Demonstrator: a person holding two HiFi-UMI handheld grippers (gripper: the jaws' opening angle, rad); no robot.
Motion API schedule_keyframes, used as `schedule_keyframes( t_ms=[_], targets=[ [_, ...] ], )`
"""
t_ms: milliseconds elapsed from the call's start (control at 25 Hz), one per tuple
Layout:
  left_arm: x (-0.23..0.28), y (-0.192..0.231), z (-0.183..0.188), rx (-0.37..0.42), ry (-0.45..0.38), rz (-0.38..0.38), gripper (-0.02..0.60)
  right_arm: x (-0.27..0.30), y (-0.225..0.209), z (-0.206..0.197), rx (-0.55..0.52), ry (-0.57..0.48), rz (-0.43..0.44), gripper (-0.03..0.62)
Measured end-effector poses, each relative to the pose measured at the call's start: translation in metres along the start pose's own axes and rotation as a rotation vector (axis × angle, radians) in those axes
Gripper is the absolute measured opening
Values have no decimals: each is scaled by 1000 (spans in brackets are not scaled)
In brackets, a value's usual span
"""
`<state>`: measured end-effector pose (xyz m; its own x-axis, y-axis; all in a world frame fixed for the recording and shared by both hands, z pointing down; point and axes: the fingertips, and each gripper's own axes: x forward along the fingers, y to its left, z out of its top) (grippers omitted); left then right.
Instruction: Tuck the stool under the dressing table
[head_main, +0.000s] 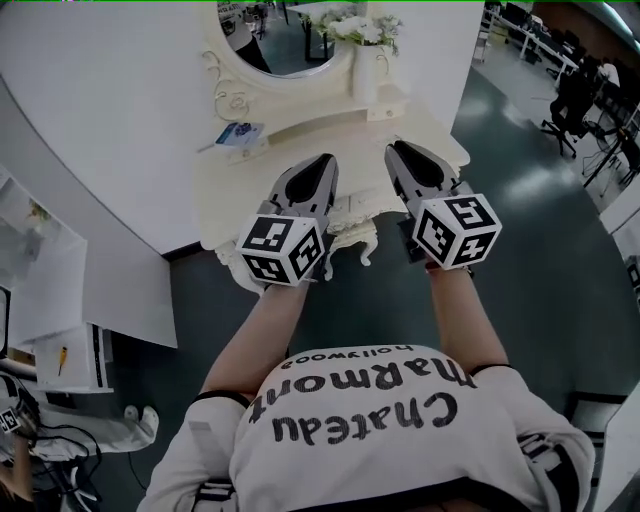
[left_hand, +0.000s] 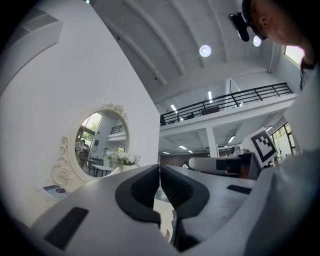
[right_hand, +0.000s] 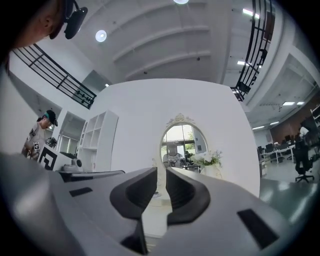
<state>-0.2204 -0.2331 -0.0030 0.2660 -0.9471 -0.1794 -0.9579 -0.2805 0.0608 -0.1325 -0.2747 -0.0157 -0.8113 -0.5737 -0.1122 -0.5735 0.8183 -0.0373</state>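
The cream dressing table (head_main: 300, 135) stands against the white wall, with an oval mirror (head_main: 280, 40) and a vase of white flowers (head_main: 362, 35). Below its front edge a cream carved piece with curved legs, the stool (head_main: 352, 238), shows between my grippers and is mostly hidden under the table. My left gripper (head_main: 322, 160) is held level above the table front, shut and empty, with its tips (left_hand: 159, 172) touching. My right gripper (head_main: 400, 150) hovers beside it, and a narrow gap shows between its jaws (right_hand: 161, 175) with nothing in it. Both point at the mirror (right_hand: 182, 142).
A small booklet (head_main: 240, 133) lies on the tabletop's left side. White shelving with clutter (head_main: 60, 360) stands on the left. Office chairs and desks (head_main: 575, 95) are at the far right across the dark green floor (head_main: 540, 250). The person's torso fills the lower head view.
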Motion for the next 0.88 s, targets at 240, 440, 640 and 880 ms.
schedule_keyframes(
  t_ms=[240, 440, 640, 880],
  targets=[
    [22, -31, 7, 10, -20, 46, 29, -11, -29, 7, -25, 45, 49, 67],
    [37, -50, -7, 0, -1, 108, 29, -28, -58, 0, -37, 67, 76, 66],
    [45, -74, -18, 15, 0, 160, 29, -48, -85, -12, -29, 91, 104, 63],
    [48, -97, -39, 21, 8, 215, 29, -65, -108, -27, -23, 115, 142, 63]
  ],
)
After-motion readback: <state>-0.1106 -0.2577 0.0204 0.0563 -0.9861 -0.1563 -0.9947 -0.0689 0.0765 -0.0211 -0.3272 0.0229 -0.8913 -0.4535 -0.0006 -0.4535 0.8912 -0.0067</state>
